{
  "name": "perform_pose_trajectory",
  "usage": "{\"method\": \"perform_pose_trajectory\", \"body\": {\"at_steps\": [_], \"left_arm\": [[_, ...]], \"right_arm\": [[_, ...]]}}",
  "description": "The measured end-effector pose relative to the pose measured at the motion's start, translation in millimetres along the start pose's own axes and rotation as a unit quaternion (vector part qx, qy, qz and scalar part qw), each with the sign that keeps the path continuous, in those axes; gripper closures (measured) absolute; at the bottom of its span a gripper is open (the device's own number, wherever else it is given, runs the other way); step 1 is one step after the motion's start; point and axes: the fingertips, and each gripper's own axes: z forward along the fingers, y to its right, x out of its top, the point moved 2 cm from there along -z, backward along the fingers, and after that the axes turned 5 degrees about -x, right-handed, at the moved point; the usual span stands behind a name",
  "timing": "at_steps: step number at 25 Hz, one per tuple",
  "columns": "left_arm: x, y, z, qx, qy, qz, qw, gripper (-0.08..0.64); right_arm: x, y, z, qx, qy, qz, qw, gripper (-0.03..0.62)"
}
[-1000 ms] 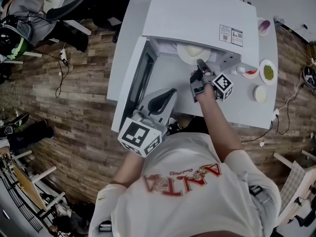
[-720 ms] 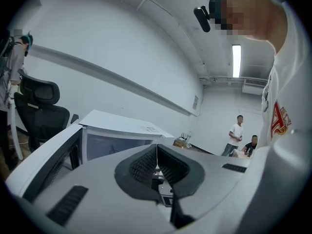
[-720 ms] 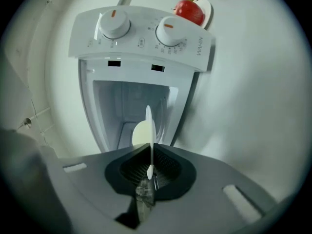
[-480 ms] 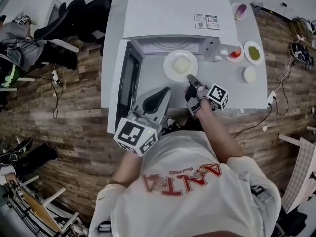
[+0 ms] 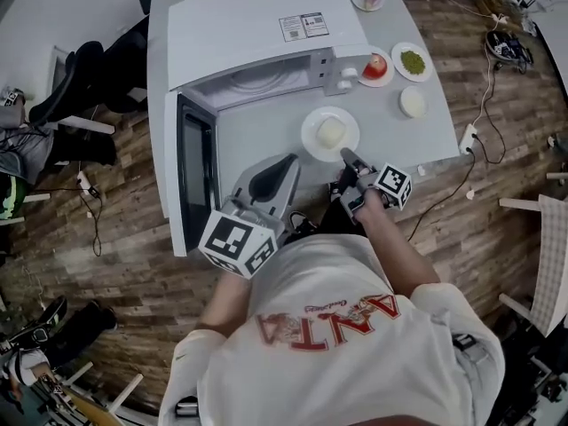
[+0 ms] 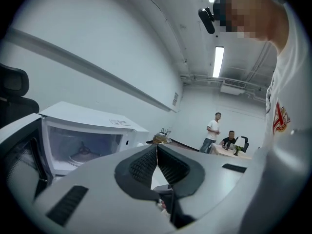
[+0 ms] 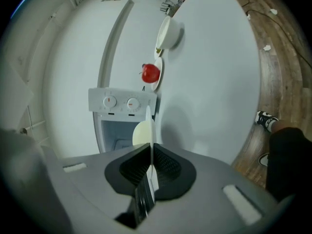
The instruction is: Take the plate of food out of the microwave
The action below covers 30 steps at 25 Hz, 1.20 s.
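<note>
While pinched by the right hand-held gripper, the plate seems level.

White round plate: centre of the head view, level, outside the cavity, just in front of the opening. Whether it rests on the table or hangs just above it is unclear. It carries one pale cream block of food. Its near rim is clamped in the right gripper.

White microwave: upper centre-left, door swung open to the left, two-knob panel at right.
</note>
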Motion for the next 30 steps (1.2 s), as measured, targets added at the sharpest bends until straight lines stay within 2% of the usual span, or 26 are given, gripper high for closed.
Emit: {"method": "perform_pose_trajectory", "body": {"at_steps": [6, 12, 17, 22, 24, 27, 30], "left_arm": [[-7, 9, 11, -0.013, -0.013, 0.000, 0.9998, 0.551], [-10, 14, 17, -0.017, -0.022, -0.002, 0.9996, 0.551], [-13, 11, 16, -0.013, -0.024, -0.003, 0.9996, 0.551], [-14, 6, 11, -0.006, -0.022, -0.007, 0.9997, 0.551], [-13, 5, 10, -0.006, -0.021, -0.007, 0.9997, 0.551], [-14, 4, 10, -0.006, -0.020, -0.010, 0.9997, 0.551], [-16, 4, 9, -0.008, -0.021, -0.015, 0.9996, 0.551]], "right_arm": [[46, 27, -32, -0.010, 0.061, 0.015, 0.998, 0.575], [85, 42, -41, -0.020, 0.110, 0.028, 0.993, 0.575], [102, 50, -40, -0.036, 0.128, 0.039, 0.990, 0.574], [104, 55, -39, -0.050, 0.128, 0.037, 0.990, 0.574], [105, 54, -39, -0.062, 0.125, 0.028, 0.990, 0.574], [107, 48, -35, -0.082, 0.114, -0.009, 0.990, 0.572], [109, 42, -33, -0.098, 0.095, -0.052, 0.989, 0.477]]}}
